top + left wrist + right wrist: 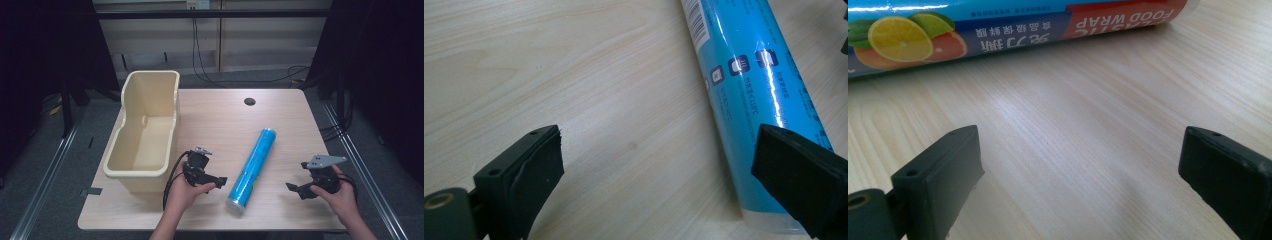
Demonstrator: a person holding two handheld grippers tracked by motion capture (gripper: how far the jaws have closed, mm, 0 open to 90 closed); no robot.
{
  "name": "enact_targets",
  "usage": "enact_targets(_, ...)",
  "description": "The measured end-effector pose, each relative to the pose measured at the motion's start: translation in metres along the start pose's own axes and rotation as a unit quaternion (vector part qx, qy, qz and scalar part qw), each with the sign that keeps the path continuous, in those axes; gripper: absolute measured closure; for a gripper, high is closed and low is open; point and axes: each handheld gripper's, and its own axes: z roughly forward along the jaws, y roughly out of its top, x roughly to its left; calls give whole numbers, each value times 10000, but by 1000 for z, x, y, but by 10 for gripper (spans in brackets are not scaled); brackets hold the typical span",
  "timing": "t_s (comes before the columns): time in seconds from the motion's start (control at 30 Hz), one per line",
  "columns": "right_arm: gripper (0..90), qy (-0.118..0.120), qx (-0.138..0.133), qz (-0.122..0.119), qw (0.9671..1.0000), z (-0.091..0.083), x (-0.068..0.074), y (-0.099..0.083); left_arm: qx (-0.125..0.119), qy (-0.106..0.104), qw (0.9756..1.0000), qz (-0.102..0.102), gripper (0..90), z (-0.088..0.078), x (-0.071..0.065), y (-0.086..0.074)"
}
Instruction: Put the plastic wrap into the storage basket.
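Where both hands wait at the near edge: 2 grippers, jaws wide, empty. Left gripper (218,181) nearer, just left of food-wrap roll (252,169); right gripper (295,189) farther off. Roll's long axis runs near-left to far-right, flat on table (215,115).

the tub (145,131) sits on the left part of the table (215,120). the roll of wrap (252,168) lies on the table to the right of the tub, well apart from it, with one end near the front edge. the left gripper (220,181) is between the tub and the roll. the right gripper (294,188) is right of the roll. a small hole (249,101) is in the table behind the roll.
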Motion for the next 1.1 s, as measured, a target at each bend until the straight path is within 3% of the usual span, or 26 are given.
enact_targets(0.23, 35, -17, -20, 13, 10000, -2, 0, -1, 113, -56, 9999, 32, 58, 5, -8, 10)
enact_targets(0.77, 37, -72, -101, 21, 9999, -3, -1, -2, 448, -245, 9985, 187, 45, 19, -23, 50)
enact_targets(0.93, 37, -58, -116, 2, 9999, -2, 0, -2, 557, -225, 9981, 125, 44, 33, -28, 61)
enact_targets(1.1, 37, -61, -112, 17, 9999, -2, -1, -2, 635, -339, 9972, 179, 35, 43, -31, 67)
